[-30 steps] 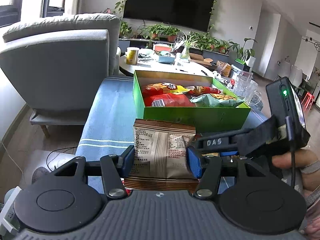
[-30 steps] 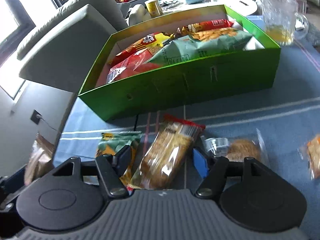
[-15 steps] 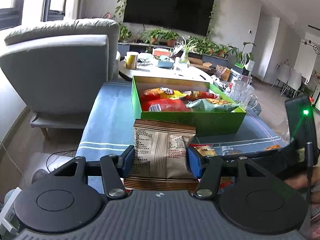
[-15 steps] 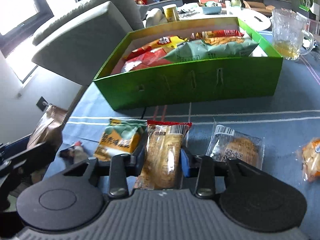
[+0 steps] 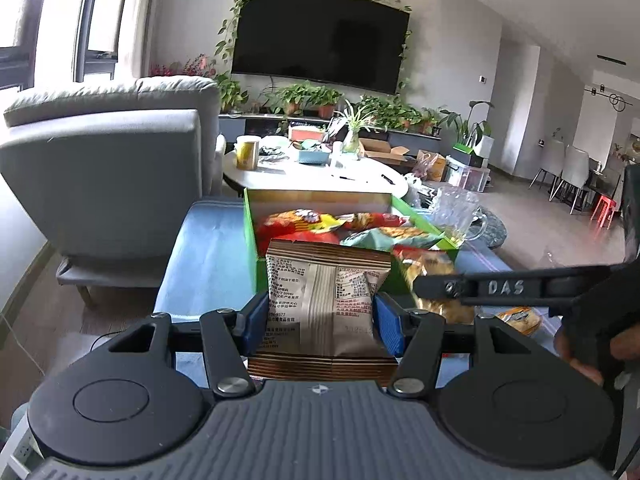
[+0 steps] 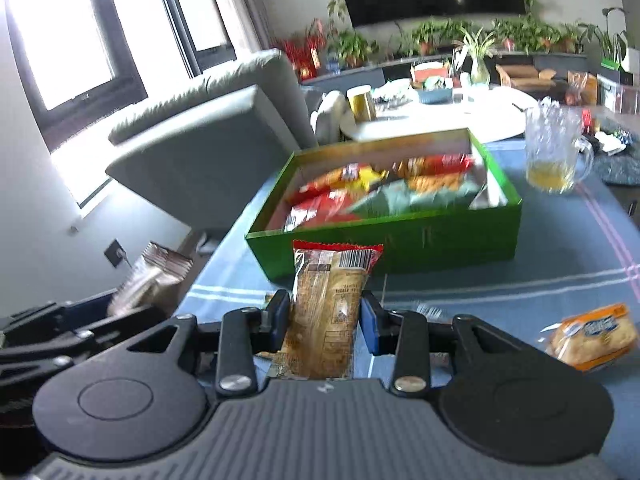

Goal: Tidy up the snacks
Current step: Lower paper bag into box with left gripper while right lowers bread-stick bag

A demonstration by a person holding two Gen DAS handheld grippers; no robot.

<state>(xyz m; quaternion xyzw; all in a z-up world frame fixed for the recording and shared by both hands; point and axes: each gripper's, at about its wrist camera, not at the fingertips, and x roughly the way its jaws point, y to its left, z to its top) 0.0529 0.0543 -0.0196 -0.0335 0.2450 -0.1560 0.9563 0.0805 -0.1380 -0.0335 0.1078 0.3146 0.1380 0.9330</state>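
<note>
Your left gripper point(image 5: 322, 316) clamped on brown striped snack packet point(image 5: 326, 300), packet upright between blue pads, above blue striped tablecloth point(image 5: 204, 248). Green box point(image 6: 400, 240) ahead, full of chip bags. Your right gripper point(image 6: 323, 322) clamped on red-ended clear bread packet point(image 6: 328, 304), lifted off cloth, just short of box front wall. Orange-wrapped bun point(image 6: 592, 336) lies on cloth at right. Glass mug point(image 6: 554, 152) stands beside box, far right.

Both tongs look the same: ribbed dark grey body, two black round discs, black linkage arms with silver screws, blue pads. Left tongs point(image 5: 321, 316), right tongs point(image 6: 324, 322). The right one's arm has "DAS" embossed on it.
</note>
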